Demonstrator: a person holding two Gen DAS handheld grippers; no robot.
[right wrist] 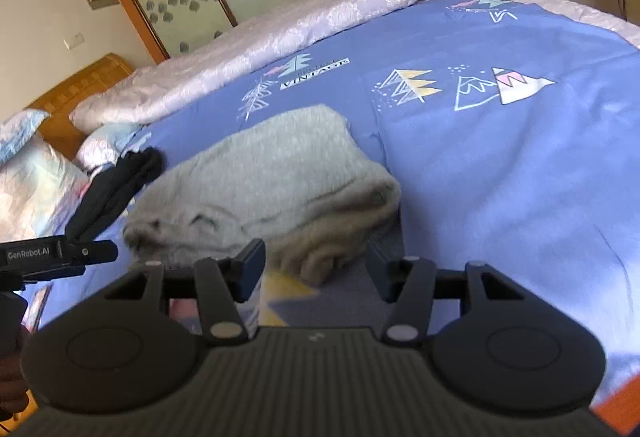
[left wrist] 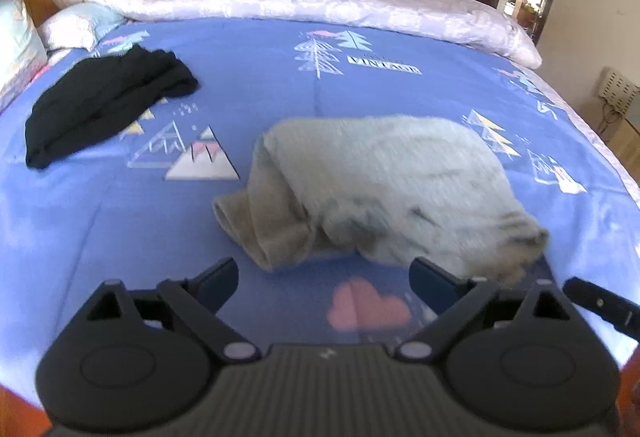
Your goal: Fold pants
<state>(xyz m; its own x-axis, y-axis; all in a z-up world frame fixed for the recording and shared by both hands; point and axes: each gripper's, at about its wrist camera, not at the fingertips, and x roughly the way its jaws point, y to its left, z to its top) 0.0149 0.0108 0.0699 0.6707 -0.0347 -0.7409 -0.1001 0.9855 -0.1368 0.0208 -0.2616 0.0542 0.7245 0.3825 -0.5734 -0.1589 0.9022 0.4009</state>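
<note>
1. Grey pants (left wrist: 384, 189) lying in a folded bundle on the blue bedsheet (left wrist: 280, 85), mid-bed, just beyond both grippers; one cuff end poking out at the near-left corner of the stack in the left wrist view.
2. Left gripper (left wrist: 324, 273) spread wide, nothing between the fingers, hovering just short of the bundle's near edge.
3. Right gripper (right wrist: 316, 269) parted about halfway, empty as well, tips right at the bundle's near side.
4. Risk: catching the loose top layer with a fingertip and dragging the fold open.
5. Risk: pinching only one layer, so the stack slumps or unrolls when lifted.
6. Risk: leaving the protruding cuff untucked, giving an uneven fold.
7. Risk: snagging the bedsheet together with the fabric, given how low the tips sit.
8. Black garment (left wrist: 108, 101) well apart at the left near the pillows (left wrist: 76, 25); little chance of entanglement.
</note>
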